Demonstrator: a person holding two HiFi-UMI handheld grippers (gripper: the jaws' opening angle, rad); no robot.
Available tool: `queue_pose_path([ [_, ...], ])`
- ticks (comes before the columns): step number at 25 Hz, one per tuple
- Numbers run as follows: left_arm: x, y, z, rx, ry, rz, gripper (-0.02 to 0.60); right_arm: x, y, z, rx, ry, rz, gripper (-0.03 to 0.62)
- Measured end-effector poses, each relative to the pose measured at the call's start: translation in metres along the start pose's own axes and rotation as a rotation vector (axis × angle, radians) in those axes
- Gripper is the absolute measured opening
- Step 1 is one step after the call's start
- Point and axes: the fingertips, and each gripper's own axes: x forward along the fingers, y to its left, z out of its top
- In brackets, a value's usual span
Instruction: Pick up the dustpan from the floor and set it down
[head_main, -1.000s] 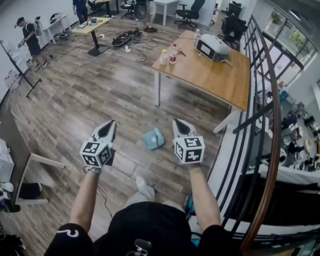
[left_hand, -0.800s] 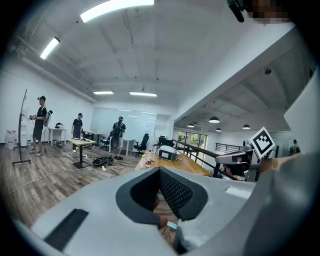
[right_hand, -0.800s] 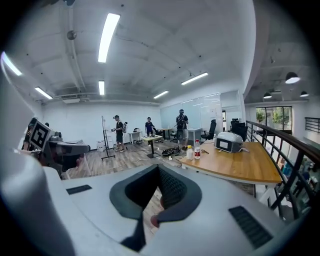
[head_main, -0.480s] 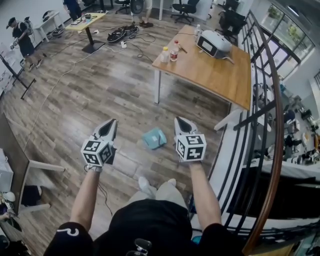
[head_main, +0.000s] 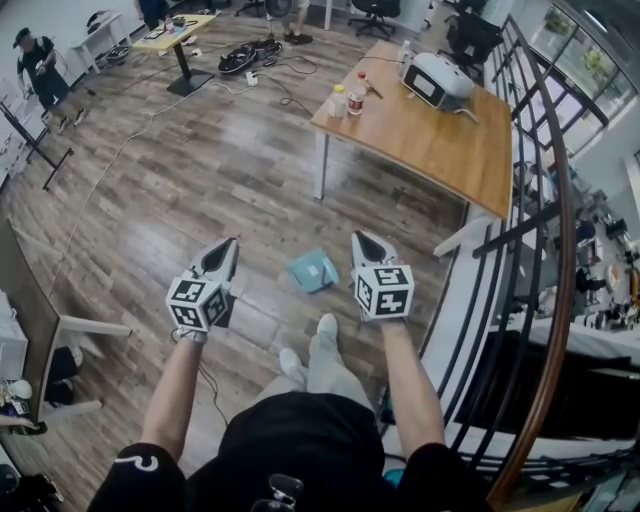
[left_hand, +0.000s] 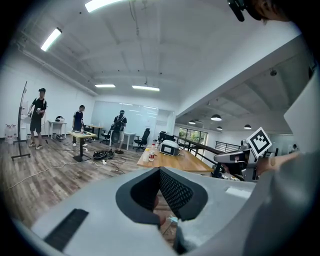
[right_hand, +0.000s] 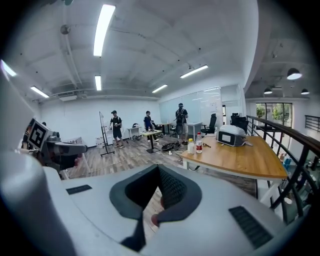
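Left hand-held gripper (head_main: 227, 243) and right hand-held gripper (head_main: 360, 237) clenched empty, dustpan (head_main: 313, 270) on floor (head_main: 200, 180) between them.

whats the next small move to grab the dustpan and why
Probably open the right gripper and lower it toward the dustpan. In the head view it lies untouched on the floor between the two grippers, nearer the right one; that one and the left gripper are both shut and empty.

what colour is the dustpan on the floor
Light teal. The dustpan shows best in the head view.
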Motion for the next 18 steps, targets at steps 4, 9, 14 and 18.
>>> queue_pose_path([
  [4,0.007,0.005,-0.003,0.012,0.008,0.005,-0.003,0.014,-0.002,-0.006,-0.006,0.012,0.010,-0.006],
  [9,0.023,0.009,-0.019,0.020,0.021,0.013,-0.003,0.036,-0.007,-0.025,-0.011,0.035,0.031,-0.006],
  [14,0.040,0.016,-0.043,0.013,0.060,0.009,-0.003,0.061,-0.014,-0.055,-0.010,0.066,0.041,-0.006],
  [18,0.062,0.021,-0.072,0.000,0.097,0.010,-0.003,0.086,-0.023,-0.085,-0.012,0.100,0.051,-0.005],
])
